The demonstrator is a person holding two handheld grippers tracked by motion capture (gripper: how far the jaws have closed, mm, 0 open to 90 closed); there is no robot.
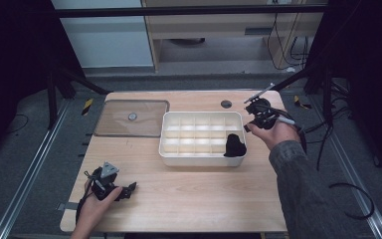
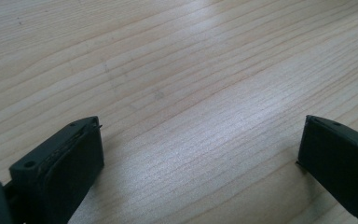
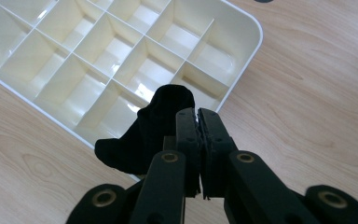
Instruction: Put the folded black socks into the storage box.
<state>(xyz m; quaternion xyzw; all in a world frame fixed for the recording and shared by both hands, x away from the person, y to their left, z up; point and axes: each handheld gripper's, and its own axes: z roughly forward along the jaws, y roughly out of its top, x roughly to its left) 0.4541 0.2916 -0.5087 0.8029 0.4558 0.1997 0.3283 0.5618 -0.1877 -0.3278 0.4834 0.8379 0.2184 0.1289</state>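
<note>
Right tool (image 3: pixel 199 122) closed, empty, above black cloth (image 3: pixel 154 128) in divided tray (image 3: pixel 242 23).

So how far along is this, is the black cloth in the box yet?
Partly. The black cloth sits at the near right corner of the white divided box, one end draped over the rim. The right gripper is shut and empty above it; the left gripper waits open. Tucking it in and fitting the clear lid seem left.

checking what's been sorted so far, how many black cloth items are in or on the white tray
1. The black cloth sits at the near right corner of the white divided tray, draped partly over its rim. The other compartments that show look empty; nothing appears hidden in them.
</note>
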